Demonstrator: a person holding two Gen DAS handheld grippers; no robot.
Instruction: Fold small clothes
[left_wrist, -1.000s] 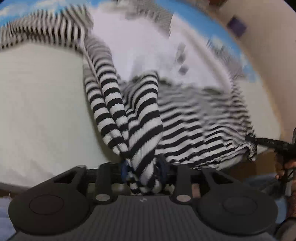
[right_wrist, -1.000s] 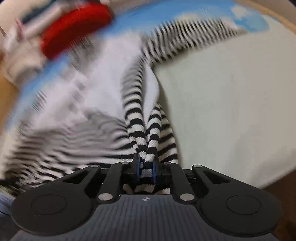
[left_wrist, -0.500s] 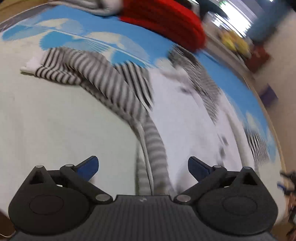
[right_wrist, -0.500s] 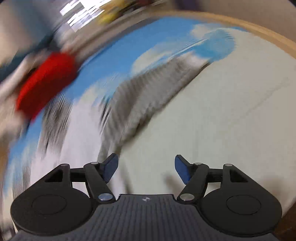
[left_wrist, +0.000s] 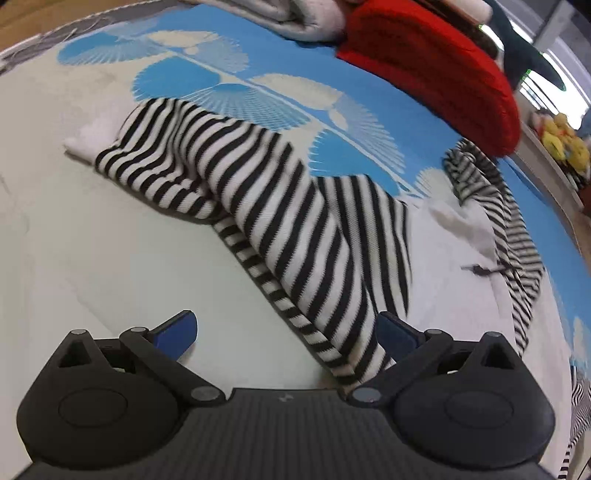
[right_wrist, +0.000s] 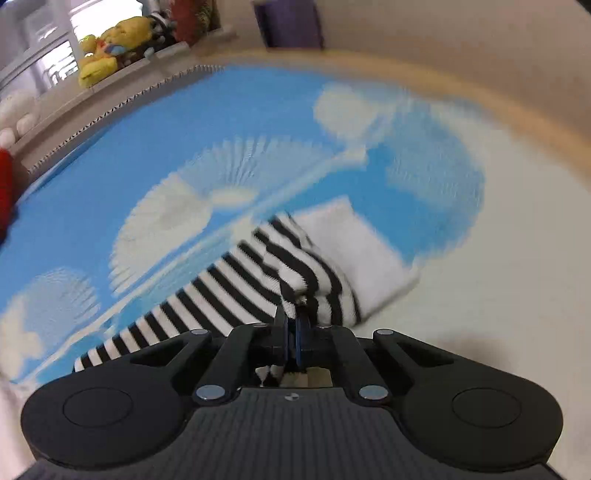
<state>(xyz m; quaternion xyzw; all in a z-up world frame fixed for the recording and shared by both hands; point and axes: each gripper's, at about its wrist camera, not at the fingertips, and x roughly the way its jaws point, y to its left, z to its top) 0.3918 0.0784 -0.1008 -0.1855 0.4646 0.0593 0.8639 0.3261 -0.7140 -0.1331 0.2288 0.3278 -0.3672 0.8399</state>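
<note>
You were working in a home, most likely a bedroom. The surface under you was a bed sheet (right_wrist: 110, 192) printed in blue with white fan shapes, and a wooden bed edge (right_wrist: 498, 107) ran around it. A red knitted blanket (left_wrist: 436, 70) and a folded grey blanket (left_wrist: 295, 18) lay at the far side. On a ledge beside the window (right_wrist: 40, 48) sat a yellow plush toy (right_wrist: 107, 48). The wall (right_wrist: 461, 33) behind was plain beige.
</note>
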